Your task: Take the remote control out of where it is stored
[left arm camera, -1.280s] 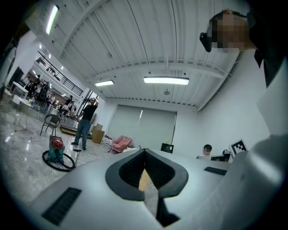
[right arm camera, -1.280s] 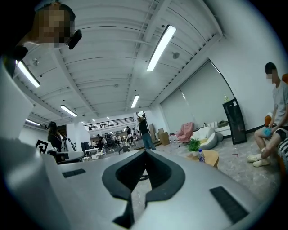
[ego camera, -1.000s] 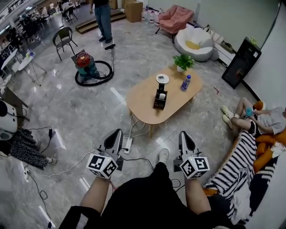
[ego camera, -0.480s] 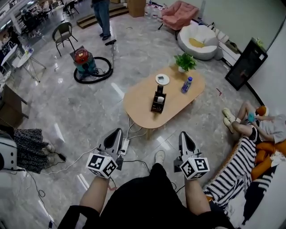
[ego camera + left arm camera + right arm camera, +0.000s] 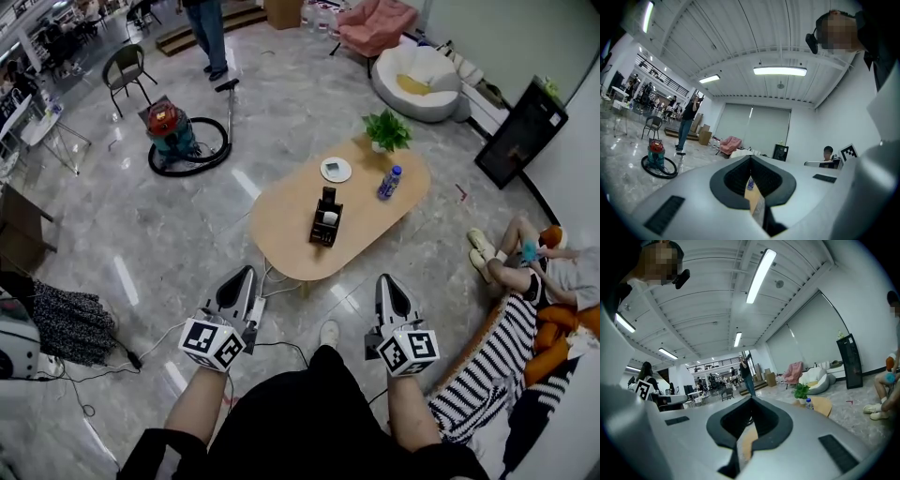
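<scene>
A black desktop holder stands in the middle of the oval wooden coffee table. A dark remote control sticks upright out of the holder's back slot, and a white item sits in front of it. My left gripper and right gripper are held level side by side, short of the table's near edge. Both are shut with nothing between the jaws. The left gripper in its own view and the right gripper in its own view show closed jaws, with the tabletop beyond.
On the table are a potted plant, a water bottle and a white disc. A power strip with cables lies by the table leg. A vacuum cleaner stands left; a person sits at right beside a striped cushion.
I have walked closer to the table: it and the holder sit lower and nearer in the head view. Both grippers keep their shut pose in front of me.
</scene>
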Tool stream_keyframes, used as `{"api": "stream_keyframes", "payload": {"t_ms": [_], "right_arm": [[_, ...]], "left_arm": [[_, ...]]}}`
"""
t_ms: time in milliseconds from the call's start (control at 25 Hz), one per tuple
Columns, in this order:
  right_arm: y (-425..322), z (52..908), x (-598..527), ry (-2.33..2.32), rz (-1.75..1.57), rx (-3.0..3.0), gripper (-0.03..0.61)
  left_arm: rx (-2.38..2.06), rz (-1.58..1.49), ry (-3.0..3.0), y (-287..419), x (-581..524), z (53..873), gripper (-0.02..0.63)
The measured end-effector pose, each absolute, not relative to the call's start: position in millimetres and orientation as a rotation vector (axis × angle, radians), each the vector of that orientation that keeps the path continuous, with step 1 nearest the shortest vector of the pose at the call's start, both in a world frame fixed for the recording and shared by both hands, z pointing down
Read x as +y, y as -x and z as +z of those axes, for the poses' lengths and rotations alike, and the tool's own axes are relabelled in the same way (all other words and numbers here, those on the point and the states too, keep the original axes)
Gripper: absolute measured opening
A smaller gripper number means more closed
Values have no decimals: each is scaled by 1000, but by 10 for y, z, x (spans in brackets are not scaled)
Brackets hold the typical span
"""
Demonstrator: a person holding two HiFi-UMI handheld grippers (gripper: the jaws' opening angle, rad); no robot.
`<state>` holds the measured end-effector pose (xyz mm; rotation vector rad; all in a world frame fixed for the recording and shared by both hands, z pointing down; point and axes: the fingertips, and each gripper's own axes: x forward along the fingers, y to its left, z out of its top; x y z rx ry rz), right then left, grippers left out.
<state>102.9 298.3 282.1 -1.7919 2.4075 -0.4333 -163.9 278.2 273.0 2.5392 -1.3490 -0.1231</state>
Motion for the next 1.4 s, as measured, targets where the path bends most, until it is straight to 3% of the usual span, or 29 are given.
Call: {"api": "stream_keyframes", "payload": {"t_ms": [920,1400], "right_arm": [[-2197,2766,1560,1707,-432,2517,6],[-2043,2814,1328,1651,-448,2577,6]], "left_arm": [[-1437,-124,-2518,415,1392,2592,6],[-1446,-121,-2501,430,1243,2619,6]]}}
